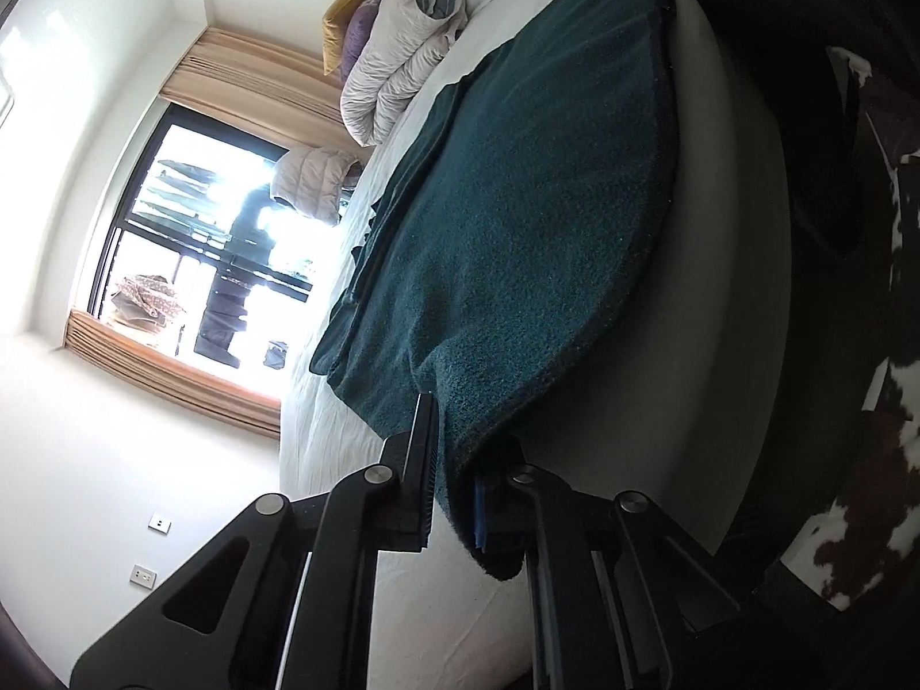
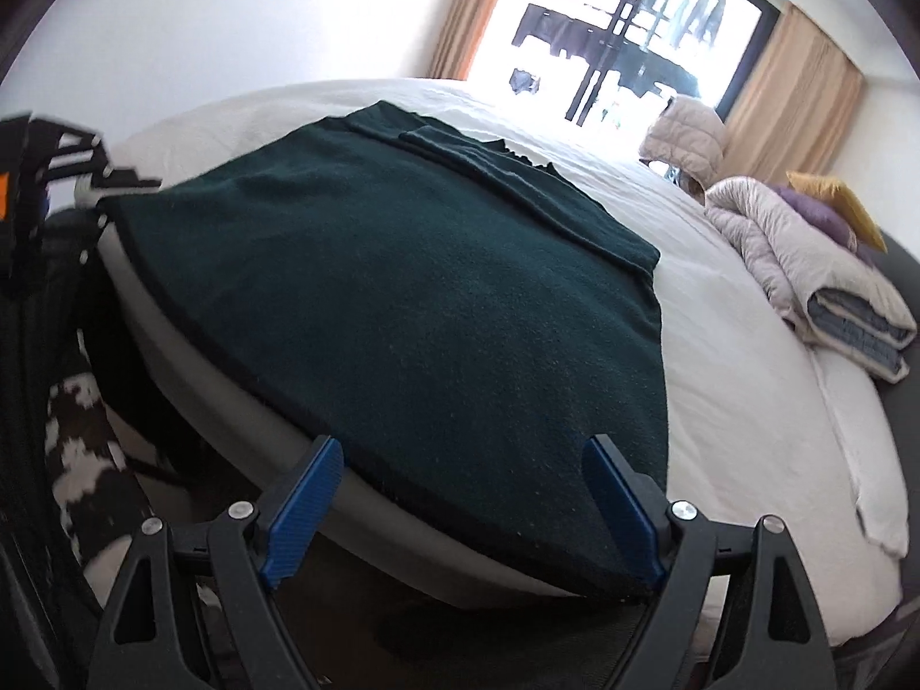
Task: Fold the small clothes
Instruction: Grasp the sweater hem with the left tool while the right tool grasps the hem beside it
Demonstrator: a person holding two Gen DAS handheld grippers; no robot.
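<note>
A dark green knitted garment (image 2: 402, 299) lies spread flat on the white bed (image 2: 747, 391), its near hem hanging over the bed's edge. In the left wrist view the garment (image 1: 517, 218) runs away from me, and my left gripper (image 1: 454, 460) is shut on its near corner, with cloth pinched between the fingers. My right gripper (image 2: 466, 460) is open, its blue pads (image 2: 305, 512) spread wide either side of the garment's near hem, with nothing between them. The left gripper also shows in the right wrist view (image 2: 86, 172) at the garment's far left corner.
A folded beige duvet (image 2: 805, 276) with purple and yellow cushions (image 2: 834, 207) lies at the head of the bed. A beige jacket (image 2: 687, 132) sits near the window (image 2: 621, 40). A brown-and-white cowhide rug (image 1: 874, 460) covers the floor beside the bed.
</note>
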